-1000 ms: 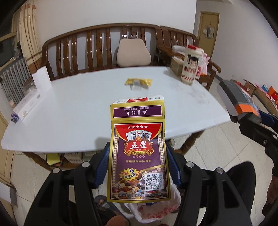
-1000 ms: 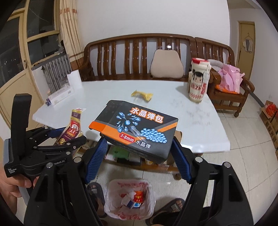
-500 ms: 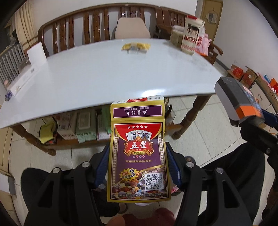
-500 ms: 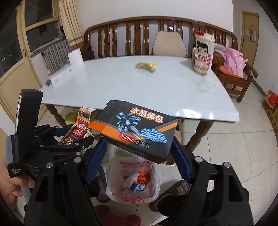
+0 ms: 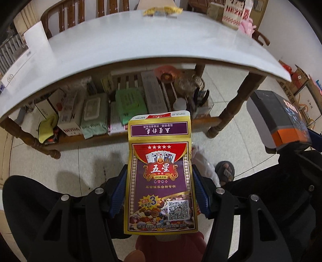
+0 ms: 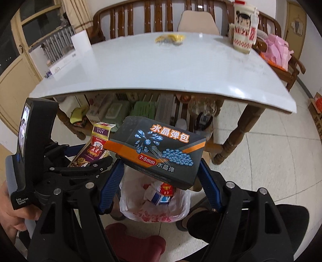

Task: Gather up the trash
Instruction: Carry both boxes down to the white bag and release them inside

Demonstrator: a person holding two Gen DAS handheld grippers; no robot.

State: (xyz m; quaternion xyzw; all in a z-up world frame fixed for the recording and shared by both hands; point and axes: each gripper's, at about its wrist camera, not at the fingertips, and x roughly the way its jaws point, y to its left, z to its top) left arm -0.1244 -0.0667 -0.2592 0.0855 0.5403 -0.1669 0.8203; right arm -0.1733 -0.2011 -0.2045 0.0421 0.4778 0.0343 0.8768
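Note:
My left gripper (image 5: 160, 193) is shut on a purple and gold poker card box (image 5: 160, 181), flap open, held above the floor in front of the table. It also shows in the right wrist view (image 6: 90, 153). My right gripper (image 6: 161, 177) is shut on a dark grey box with an orange stripe (image 6: 159, 153), held directly over the white plastic trash bag (image 6: 153, 209) that holds some packaging. The grey box shows at the right of the left wrist view (image 5: 279, 123). A yellow wrapper (image 6: 170, 38) lies on the far side of the white table (image 6: 161, 66).
A white patterned cup (image 6: 243, 34) stands at the table's far right. A shelf under the table (image 5: 120, 112) holds boxes and wipes. Table legs (image 6: 231, 141) stand close by. A wooden bench (image 6: 140, 18) is behind the table. My feet in sandals (image 5: 225, 171) flank the bag.
Both grippers have dropped lower and tilted down, from table-top level to below the table edge. The trash bag has come closer under the grey box. Both grips are unchanged.

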